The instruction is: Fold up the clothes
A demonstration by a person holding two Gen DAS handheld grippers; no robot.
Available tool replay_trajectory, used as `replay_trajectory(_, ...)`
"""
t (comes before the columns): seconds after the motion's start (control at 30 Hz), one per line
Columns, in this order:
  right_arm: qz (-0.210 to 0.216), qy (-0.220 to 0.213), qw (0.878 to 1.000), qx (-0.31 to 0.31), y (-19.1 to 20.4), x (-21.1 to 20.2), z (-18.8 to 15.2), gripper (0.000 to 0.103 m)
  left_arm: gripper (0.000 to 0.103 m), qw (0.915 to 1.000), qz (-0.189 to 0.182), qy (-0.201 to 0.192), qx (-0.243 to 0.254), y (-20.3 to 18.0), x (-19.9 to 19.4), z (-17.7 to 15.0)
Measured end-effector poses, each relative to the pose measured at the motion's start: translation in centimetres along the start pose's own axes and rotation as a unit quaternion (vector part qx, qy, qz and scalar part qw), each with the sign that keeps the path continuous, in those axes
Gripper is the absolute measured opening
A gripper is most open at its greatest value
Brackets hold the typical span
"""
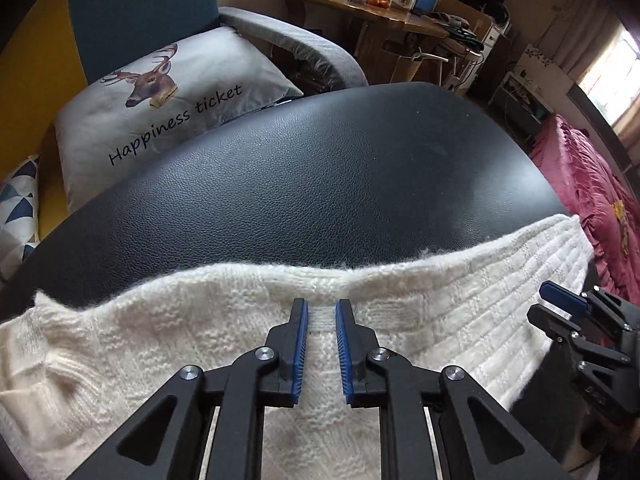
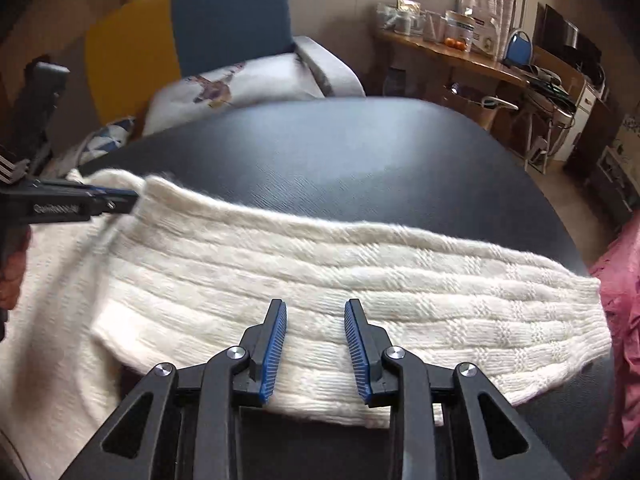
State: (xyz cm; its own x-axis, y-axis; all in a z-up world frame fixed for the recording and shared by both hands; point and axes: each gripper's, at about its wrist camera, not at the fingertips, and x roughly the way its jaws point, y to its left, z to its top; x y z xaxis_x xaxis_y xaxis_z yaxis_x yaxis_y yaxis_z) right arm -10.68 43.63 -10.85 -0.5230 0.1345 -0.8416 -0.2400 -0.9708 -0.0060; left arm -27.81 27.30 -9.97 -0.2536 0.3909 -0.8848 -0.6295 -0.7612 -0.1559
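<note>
At the far left a patterned cushion (image 1: 16, 200) is lying beside a yellow and teal chair (image 1: 132, 8), and a grey pillow (image 1: 168, 96) printed with a deer and the words "Happiness ticket" is leaning against that chair. In front of them a black leather-textured counter (image 1: 320, 168) is filling the middle of both views, and a cream knitted sweater (image 1: 160, 340) is lying flat across its near edge. The left gripper (image 1: 321, 308) is hovering over the sweater's far hem, its blue-padded jaws standing slightly apart with only a narrow strip of knit showing between them and nothing clamped. In the right wrist view that same gripper is appearing side-on at the left edge, its tips touching the sweater's upper left corner. Further right, a sleeve (image 2: 440, 292) is stretching across the counter toward the right edge, its ribbed cuff end lying nearest the camera. The right gripper (image 2: 316, 308) is hanging just above that sleeve with its jaws spread wide and released, holding nothing. Behind, a wooden table (image 1: 360, 8) is carrying jars, boxes and oranges, and at the far right a pink bedspread (image 1: 580, 184) is showing beside the counter.
</note>
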Motion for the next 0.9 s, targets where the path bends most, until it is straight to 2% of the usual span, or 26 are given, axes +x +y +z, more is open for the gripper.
replay_trajectory(0.07,0.006,-0.014,1.000,0.019,-1.0,-0.1,-0.8,0.030,0.015,0.9998,0.017,-0.008,-0.008,-0.2,0.4,0.2)
replay_trajectory(0.13,0.010,-0.025,0.999,0.044,-1.9,-0.7,-1.6,0.030,0.015,0.9993,0.018,-0.014,-0.028,0.0,0.6,0.4)
replay_trajectory(0.33,-0.007,-0.033,0.999,0.042,-1.2,0.0,-1.3,0.030,0.016,0.9981,0.024,-0.025,-0.051,0.1,0.6,0.3)
replay_trajectory(0.4,0.012,-0.030,0.998,0.055,-1.6,-0.2,-1.1,0.031,0.016,0.9975,0.014,-0.021,-0.065,0.3,0.1,0.3)
replay_trajectory(0.47,0.045,-0.039,0.994,0.095,-3.3,-1.7,-1.4,0.030,0.017,0.9964,0.007,-0.033,-0.078,0.6,-1.1,-0.2)
replay_trajectory(0.57,0.104,-0.072,0.970,0.206,-8.3,-4.7,-3.5,0.032,0.025,0.9969,0.009,-0.052,-0.058,0.4,-3.0,-1.9)
replay_trajectory(0.67,0.136,-0.092,0.931,0.327,-14.8,-7.1,-7.1,0.034,0.031,0.9978,0.019,-0.054,-0.034,0.2,-4.1,-4.5)
replay_trajectory(0.77,0.113,-0.071,0.896,0.424,-20.0,-7.8,-10.4,0.035,0.032,0.9979,0.032,-0.046,-0.031,0.4,-4.3,-7.1)
replay_trajectory(0.83,0.106,-0.071,0.881,0.455,-22.2,-7.6,-11.4,0.037,0.033,0.9978,0.033,-0.044,-0.036,0.6,-4.3,-8.3)
replay_trajectory(0.9,0.105,-0.069,0.873,0.470,-23.3,-6.9,-11.5,0.037,0.034,0.9975,0.035,-0.049,-0.036,0.5,-4.3,-9.0)
